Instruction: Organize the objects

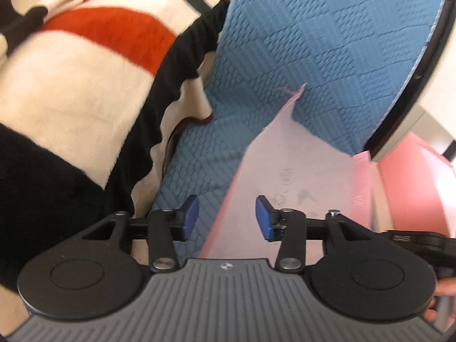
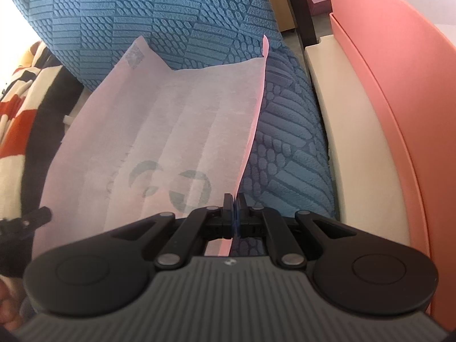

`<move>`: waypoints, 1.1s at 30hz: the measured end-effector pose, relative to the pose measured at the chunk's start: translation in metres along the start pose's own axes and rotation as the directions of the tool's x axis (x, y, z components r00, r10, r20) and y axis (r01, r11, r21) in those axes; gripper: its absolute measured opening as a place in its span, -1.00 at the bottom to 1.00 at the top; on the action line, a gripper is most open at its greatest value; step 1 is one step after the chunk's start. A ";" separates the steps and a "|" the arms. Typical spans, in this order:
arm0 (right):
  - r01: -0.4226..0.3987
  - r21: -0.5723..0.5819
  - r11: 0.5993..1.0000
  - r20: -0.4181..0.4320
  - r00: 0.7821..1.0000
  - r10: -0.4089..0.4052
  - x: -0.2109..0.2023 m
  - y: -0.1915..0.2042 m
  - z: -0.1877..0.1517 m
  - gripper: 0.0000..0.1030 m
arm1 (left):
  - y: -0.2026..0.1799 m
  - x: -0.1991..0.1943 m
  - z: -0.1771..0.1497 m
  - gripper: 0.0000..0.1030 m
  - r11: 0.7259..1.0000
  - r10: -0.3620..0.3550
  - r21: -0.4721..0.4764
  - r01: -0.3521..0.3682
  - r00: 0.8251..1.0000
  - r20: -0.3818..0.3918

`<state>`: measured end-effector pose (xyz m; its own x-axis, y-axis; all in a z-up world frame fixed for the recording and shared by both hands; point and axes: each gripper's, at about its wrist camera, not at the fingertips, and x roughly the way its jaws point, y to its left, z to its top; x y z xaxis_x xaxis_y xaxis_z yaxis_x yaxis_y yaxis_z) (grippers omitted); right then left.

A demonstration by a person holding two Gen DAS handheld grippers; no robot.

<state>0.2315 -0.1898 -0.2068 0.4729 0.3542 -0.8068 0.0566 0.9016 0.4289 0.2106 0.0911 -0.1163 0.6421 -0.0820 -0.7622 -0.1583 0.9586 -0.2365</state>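
Observation:
A thin pale pink fabric bag (image 2: 176, 131) with a grey round logo lies flat across the blue textured seat cover (image 2: 287, 154). Its far end is tucked under a blue textured cushion (image 2: 159, 14). My right gripper (image 2: 235, 202) is shut on the bag's right edge, the pink cloth pinched between the pads. In the left wrist view the same bag (image 1: 287, 165) spreads ahead of my left gripper (image 1: 227, 216), which stands open above the bag's left edge with nothing between its blue pads (image 1: 263, 216). The blue cushion (image 1: 327, 42) leans over the bag there.
A fuzzy blanket (image 1: 85, 79) in cream, red and black lies bunched on the left. A coral pink box (image 2: 399, 99) stands on the right beside the cream armrest (image 2: 342, 114). A person's fingers (image 1: 440, 293) show at the lower right of the left wrist view.

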 end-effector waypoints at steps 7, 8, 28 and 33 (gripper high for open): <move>-0.015 0.018 1.000 -0.020 1.000 0.015 0.005 -0.001 -0.002 -0.92 | -0.029 -0.041 0.003 -0.01 0.997 -0.058 0.060 0.054 0.996 0.070; -0.017 0.020 1.000 -0.021 1.000 0.017 0.006 -0.001 -0.002 -0.92 | -0.035 -0.051 -0.001 -0.01 0.995 -0.076 0.070 0.071 0.994 0.077; -0.119 0.114 0.986 -0.040 0.991 0.124 0.000 -0.012 0.003 -0.31 | -0.132 0.013 -0.095 -0.02 0.917 -0.292 0.226 0.328 0.939 -0.180; -0.134 0.138 0.981 -0.017 0.990 0.138 -0.008 -0.016 0.003 -0.31 | -0.143 0.030 -0.111 -0.02 0.912 -0.275 0.251 0.326 0.936 -0.218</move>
<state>0.2298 -0.2075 -0.2057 0.4609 0.4791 -0.7470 0.1131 0.8032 0.5849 0.1693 -0.0790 -0.1722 0.4810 -0.3996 -0.7803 0.2530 0.9155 -0.3129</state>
